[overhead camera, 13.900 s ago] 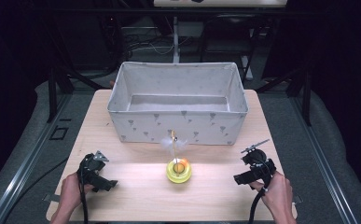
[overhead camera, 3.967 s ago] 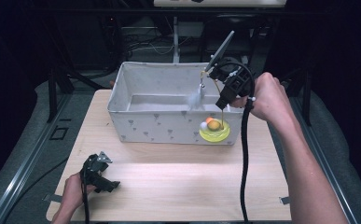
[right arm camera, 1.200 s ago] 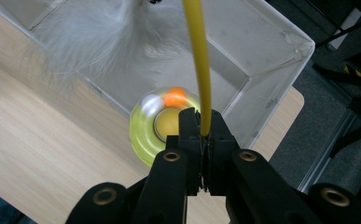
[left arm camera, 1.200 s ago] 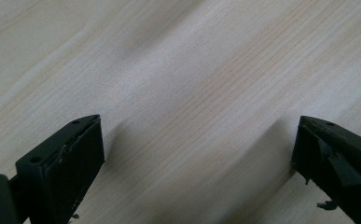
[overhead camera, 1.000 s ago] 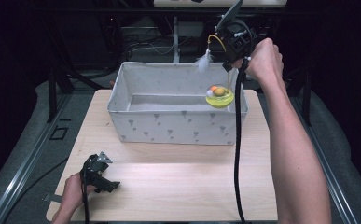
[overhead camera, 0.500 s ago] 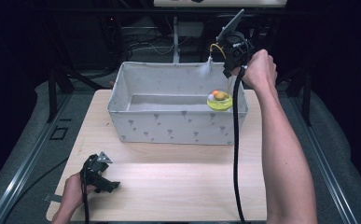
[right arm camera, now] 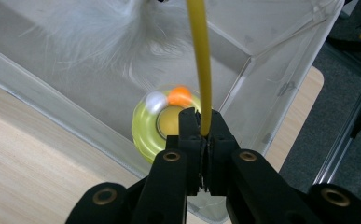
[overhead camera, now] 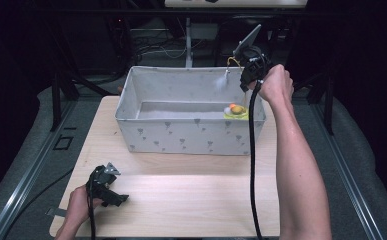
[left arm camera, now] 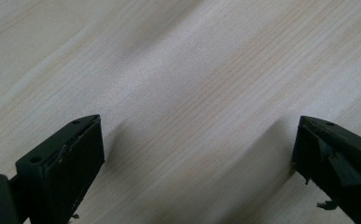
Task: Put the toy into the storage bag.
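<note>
over the bin (overhead camera: 191,135), right gripper (right arm camera: 205,135) clamps yellow wand (right arm camera: 199,65); left gripper (left arm camera: 197,154) gapes wide.

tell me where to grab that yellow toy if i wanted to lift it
By its thin yellow stalk, from above. The stalk stands up from the round yellow base in the fabric bin, slim enough for the right gripper, whose jaws are already closed on it.

Left tool (left arm camera: 197,154) agape; right tool (right arm camera: 205,140) clamped, raised.
</note>
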### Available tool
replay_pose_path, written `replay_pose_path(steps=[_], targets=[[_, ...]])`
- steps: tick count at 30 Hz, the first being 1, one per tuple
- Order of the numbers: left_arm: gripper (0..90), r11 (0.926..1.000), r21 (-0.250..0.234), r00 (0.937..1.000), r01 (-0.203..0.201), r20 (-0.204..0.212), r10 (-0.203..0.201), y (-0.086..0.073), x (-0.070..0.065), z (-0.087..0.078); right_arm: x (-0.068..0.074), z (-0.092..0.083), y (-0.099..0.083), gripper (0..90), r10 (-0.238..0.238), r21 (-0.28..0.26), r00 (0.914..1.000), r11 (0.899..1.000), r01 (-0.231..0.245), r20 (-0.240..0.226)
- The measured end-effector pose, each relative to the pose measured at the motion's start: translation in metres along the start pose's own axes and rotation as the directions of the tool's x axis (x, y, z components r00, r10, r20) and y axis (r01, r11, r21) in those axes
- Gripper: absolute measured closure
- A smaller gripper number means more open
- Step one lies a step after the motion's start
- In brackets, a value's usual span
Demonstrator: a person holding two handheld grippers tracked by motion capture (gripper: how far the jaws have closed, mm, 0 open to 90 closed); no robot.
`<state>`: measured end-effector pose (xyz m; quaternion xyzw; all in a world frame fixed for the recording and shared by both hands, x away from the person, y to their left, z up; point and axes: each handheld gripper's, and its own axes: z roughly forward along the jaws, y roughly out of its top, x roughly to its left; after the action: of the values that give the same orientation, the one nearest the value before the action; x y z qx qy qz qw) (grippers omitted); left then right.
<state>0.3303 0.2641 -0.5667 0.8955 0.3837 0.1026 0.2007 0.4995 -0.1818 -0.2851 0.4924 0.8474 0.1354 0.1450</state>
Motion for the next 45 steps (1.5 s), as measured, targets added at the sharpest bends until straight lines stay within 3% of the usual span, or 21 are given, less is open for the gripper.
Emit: replay_pose_path(steps=[32,45], targets=[[2.2,1.0,0.002,1.0,-0.002,-0.001,0.002,0.0,0.0,0.0,-0.007,0.075,-0.047,87.4,0.037,0.114,0.9991,0.993,-0.035,-0.017],[2.2,1.0,0.001,1.0,-0.003,0.002,0.003,0.001,-0.001,0.001,-0.008,0.09,-0.053,87.1,0.055,0.157,0.9982,0.986,-0.05,-0.025]])
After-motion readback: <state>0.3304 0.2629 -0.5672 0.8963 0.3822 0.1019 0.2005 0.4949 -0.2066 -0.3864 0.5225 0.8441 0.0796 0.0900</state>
